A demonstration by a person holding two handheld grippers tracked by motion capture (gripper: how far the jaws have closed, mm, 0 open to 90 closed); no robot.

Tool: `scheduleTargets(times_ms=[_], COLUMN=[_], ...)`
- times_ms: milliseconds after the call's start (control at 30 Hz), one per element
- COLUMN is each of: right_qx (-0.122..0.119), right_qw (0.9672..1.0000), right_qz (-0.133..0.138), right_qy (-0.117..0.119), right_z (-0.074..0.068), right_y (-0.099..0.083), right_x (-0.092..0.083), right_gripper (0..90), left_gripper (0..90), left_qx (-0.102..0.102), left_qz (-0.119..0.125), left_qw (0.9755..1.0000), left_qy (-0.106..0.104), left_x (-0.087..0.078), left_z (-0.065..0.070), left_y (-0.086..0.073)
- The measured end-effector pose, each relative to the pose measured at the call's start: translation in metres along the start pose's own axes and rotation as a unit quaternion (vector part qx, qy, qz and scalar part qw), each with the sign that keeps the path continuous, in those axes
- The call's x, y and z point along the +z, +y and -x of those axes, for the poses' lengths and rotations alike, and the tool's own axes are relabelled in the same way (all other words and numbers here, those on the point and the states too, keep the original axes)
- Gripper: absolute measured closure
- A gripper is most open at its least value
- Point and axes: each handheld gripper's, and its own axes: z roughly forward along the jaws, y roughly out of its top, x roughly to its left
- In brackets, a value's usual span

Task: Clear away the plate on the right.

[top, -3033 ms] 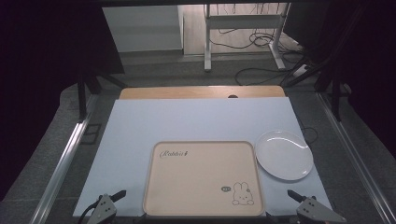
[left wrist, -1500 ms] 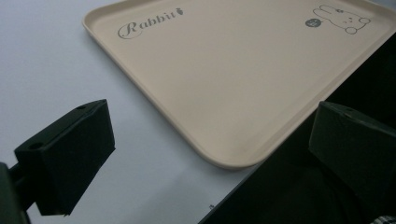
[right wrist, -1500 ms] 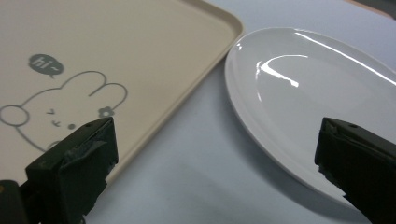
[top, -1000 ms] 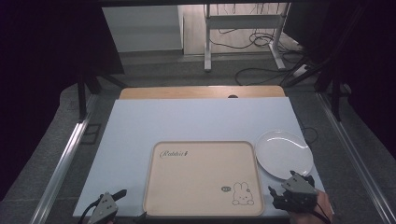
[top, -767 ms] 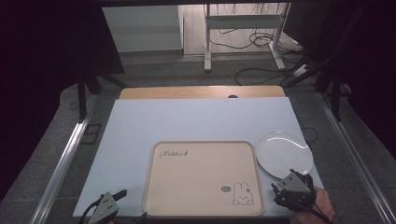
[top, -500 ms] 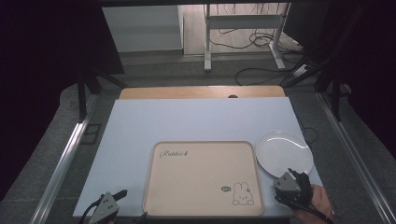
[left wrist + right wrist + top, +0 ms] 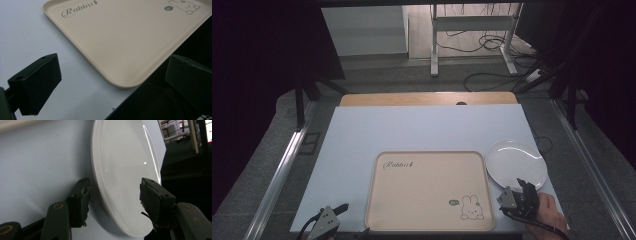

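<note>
At the near left corner of the worktop (image 7: 362,140), the left claw (image 7: 333,214) rests low beside the beige tray (image 7: 427,192), in the same spot it held in the earlier pictures; its jaws stand spread with nothing between them, and in the left gripper view one jaw hangs over the white surface while the other sits off the near edge, with the tray's rounded corner lying between and ahead of them, apart from both. Moving right, the tray lies flat and bare, with its script lettering and rabbit print facing up. To its right, the white plate (image 7: 515,163) lies just beside the tray's right rim, near the worktop's right edge. What has changed is at the right claw (image 7: 521,190): three seconds ago it lay at the near right corner, and it has since come up to the plate's near rim, its jaws having just been closing. In the right gripper view the jaws straddle the rim, one under it on the worktop side and one over the plate's face, with gaps still showing, so the plate is not yet pinched. I judge a grasp is about to complete. Whether the lower jaw truly slips beneath the rim is hard to tell, and the person's hand (image 7: 548,212) is cut off by the frame.
</note>
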Motion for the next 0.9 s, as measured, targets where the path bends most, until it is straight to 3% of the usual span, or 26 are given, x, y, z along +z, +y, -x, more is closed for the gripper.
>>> scheduleTargets(times_ms=[233,500,767,900], right_qx=[-0.034,-0.085,-0.114,-0.135], right_qw=[0.9993,0.9951,0.9918,0.9892], right_qz=[-0.008,-0.033,-0.04,-0.041], right_qy=[-0.015,-0.038,-0.043,-0.039], right_z=[-0.003,-0.01,-0.011,-0.014], right_y=[0.003,0.007,0.009,0.01], right_x=[0.003,0.008,0.012,0.014], right_gripper=[44.7,52.5,57.5,67.5], left_gripper=[0.0,0.0,0.0,0.0], left_qx=[0.001,0.003,0.003,0.004], left_qz=[-0.002,-0.003,-0.004,-0.004], left_qw=[1.0,1.0,1.0,1.0], left_qy=[-0.001,-0.002,-0.002,-0.003], left_x=[0.0,0.001,0.001,0.001], left_z=[0.0,0.0,0.0,0.001], left_y=[0.0,0.0,0.0,0.0])
